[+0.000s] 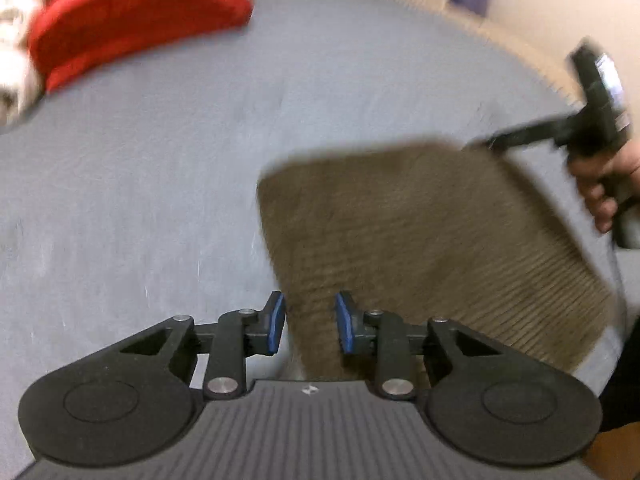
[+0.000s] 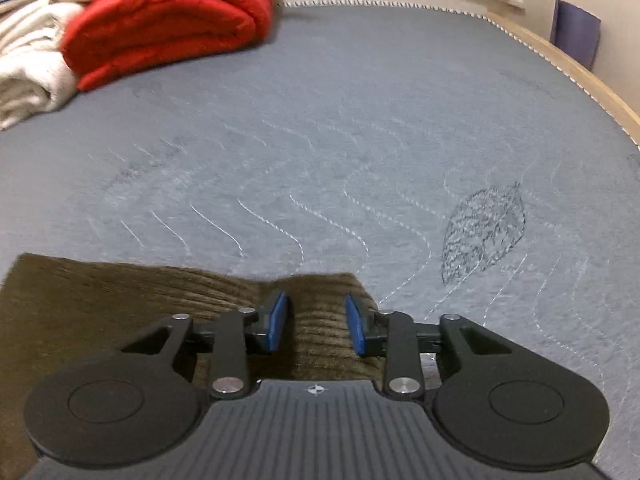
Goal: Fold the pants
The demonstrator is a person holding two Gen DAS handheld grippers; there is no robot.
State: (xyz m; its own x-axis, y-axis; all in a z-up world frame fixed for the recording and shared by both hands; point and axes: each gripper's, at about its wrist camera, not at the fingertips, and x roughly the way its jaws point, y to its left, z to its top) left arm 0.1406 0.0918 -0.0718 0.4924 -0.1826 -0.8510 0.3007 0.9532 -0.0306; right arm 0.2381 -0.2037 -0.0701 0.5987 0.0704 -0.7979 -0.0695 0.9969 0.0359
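Observation:
Brown corduroy pants (image 1: 420,232) lie folded into a rough rectangle on the grey quilted mattress (image 1: 160,184). My left gripper (image 1: 310,322) hovers over the near left edge of the pants. Its blue pads (image 1: 276,322) stand apart and the cloth lies flat in the gap, not pinched. My right gripper (image 1: 476,145), held by a hand (image 1: 600,188), reaches the far right corner of the pants. In the right wrist view the right gripper (image 2: 316,322) is open over that corner of the pants (image 2: 120,300), with the ribbed cloth showing between the pads (image 2: 356,324).
A folded red blanket (image 2: 172,20) and a white knit cloth (image 2: 28,64) sit at the far left of the mattress. A stitched leaf pattern (image 2: 484,232) marks the cover at right. The mattress's wooden edge (image 2: 580,68) and a purple panel (image 2: 576,32) lie far right.

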